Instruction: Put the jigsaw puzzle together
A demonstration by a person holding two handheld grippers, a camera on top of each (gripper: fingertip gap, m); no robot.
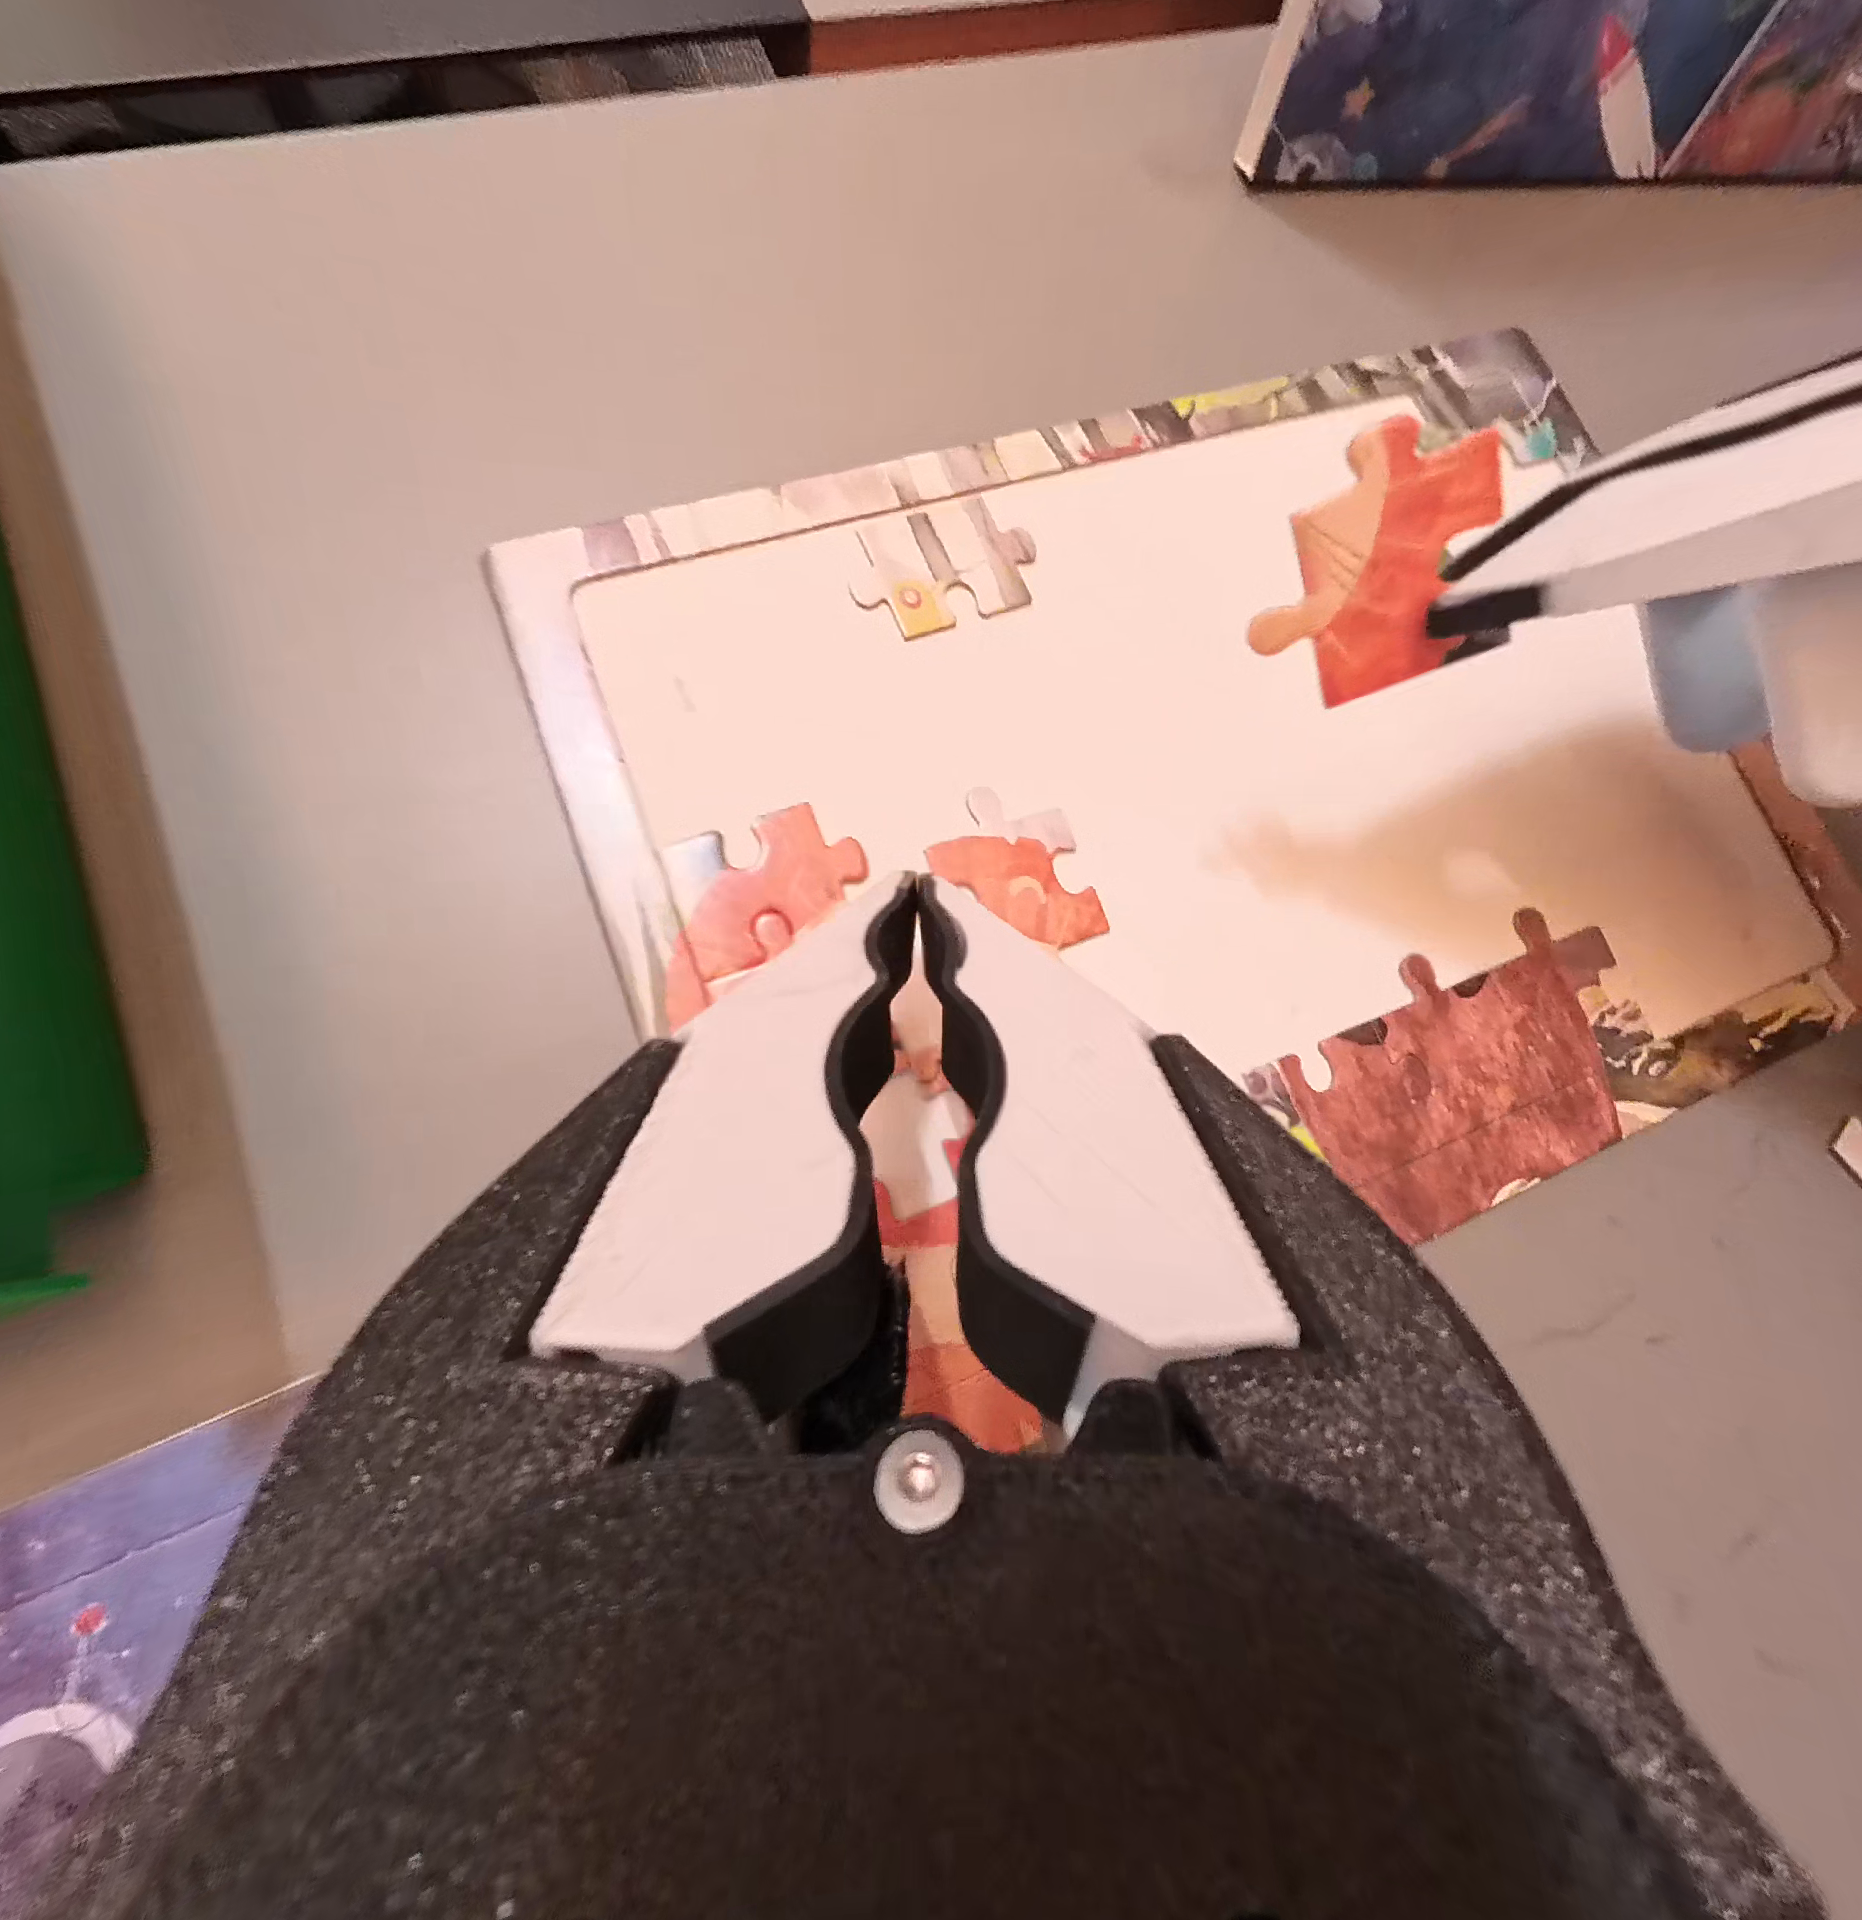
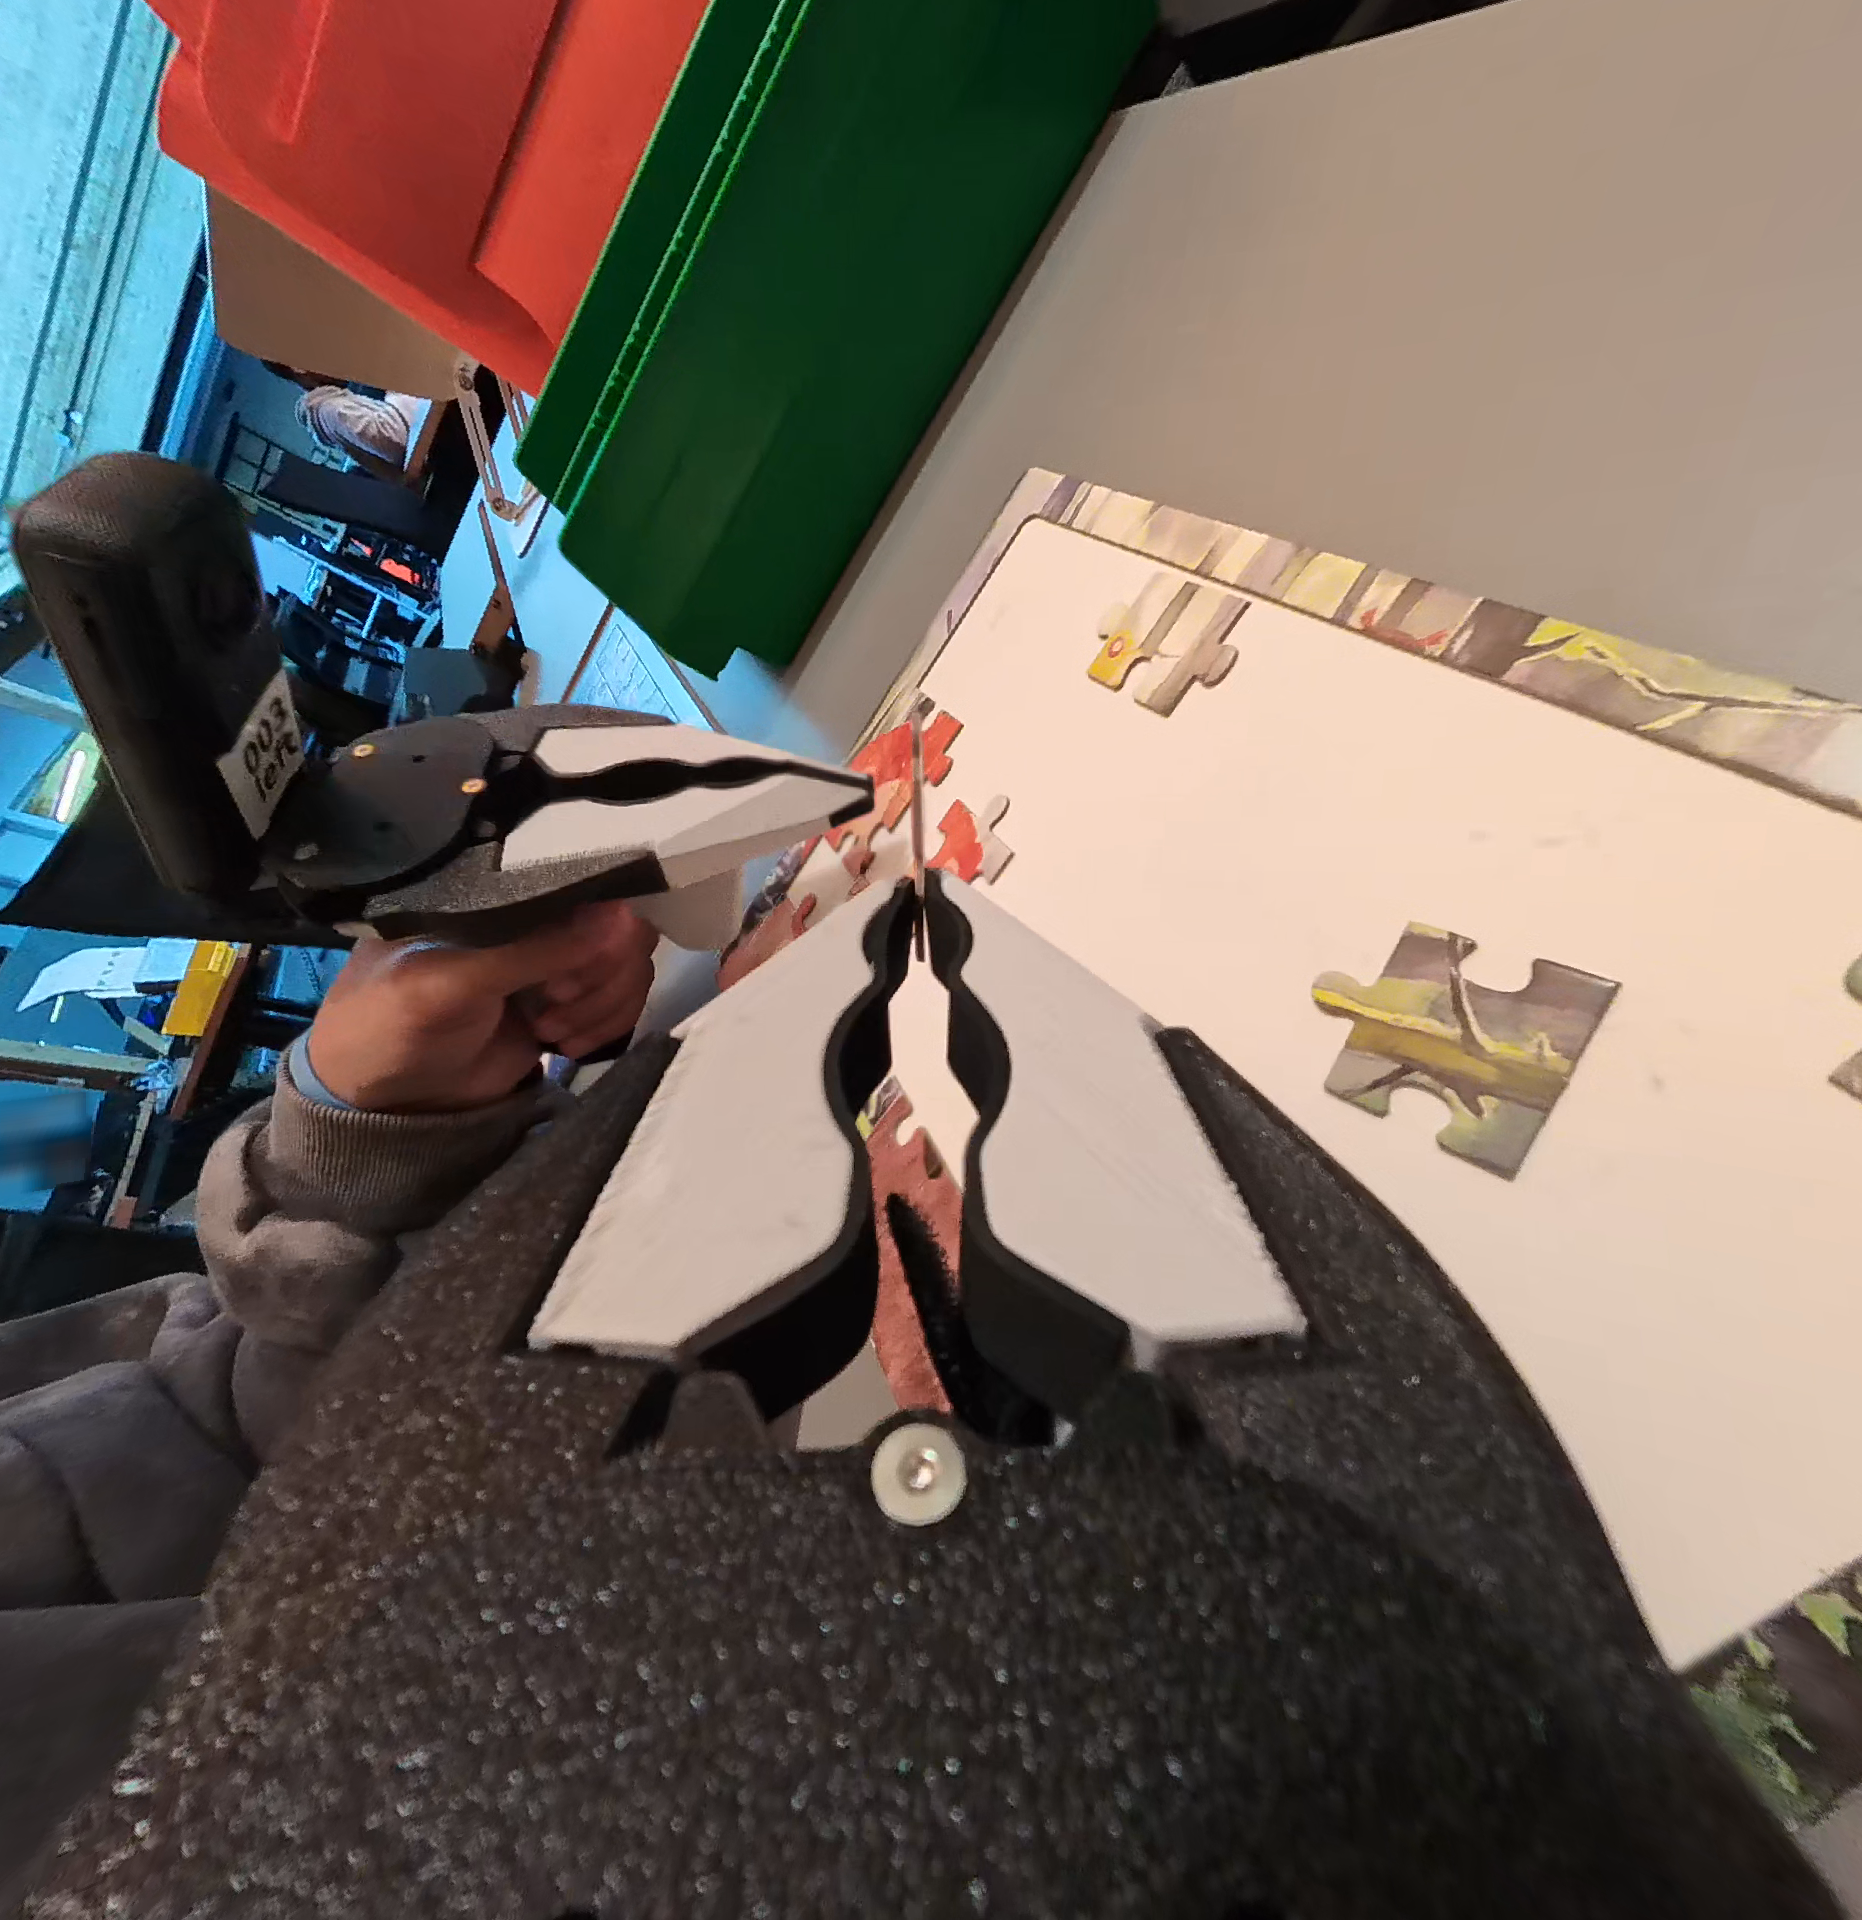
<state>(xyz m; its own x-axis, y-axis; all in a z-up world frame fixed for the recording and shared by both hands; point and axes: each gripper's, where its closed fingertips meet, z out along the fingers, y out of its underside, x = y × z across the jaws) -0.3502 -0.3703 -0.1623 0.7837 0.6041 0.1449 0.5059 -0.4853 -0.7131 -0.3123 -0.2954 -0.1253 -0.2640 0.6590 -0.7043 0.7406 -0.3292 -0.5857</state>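
The puzzle board lies on the grey table, with a white inside and a printed frame. My left gripper is shut, its pads meeting at the tip, just above two orange pieces lying in the board. It also shows in the right wrist view, shut. My right gripper is shut on an orange puzzle piece, which shows edge-on as a thin strip. The left wrist view shows this gripper holding the piece above the board's far right corner.
A grey-yellow piece lies near the board's far edge, joined brown pieces at its near right, and a green piece inside. A green bin and a red bin stand off the table's left. A picture board lies far right. My right fingertips sit around 10 cm from my left ones.
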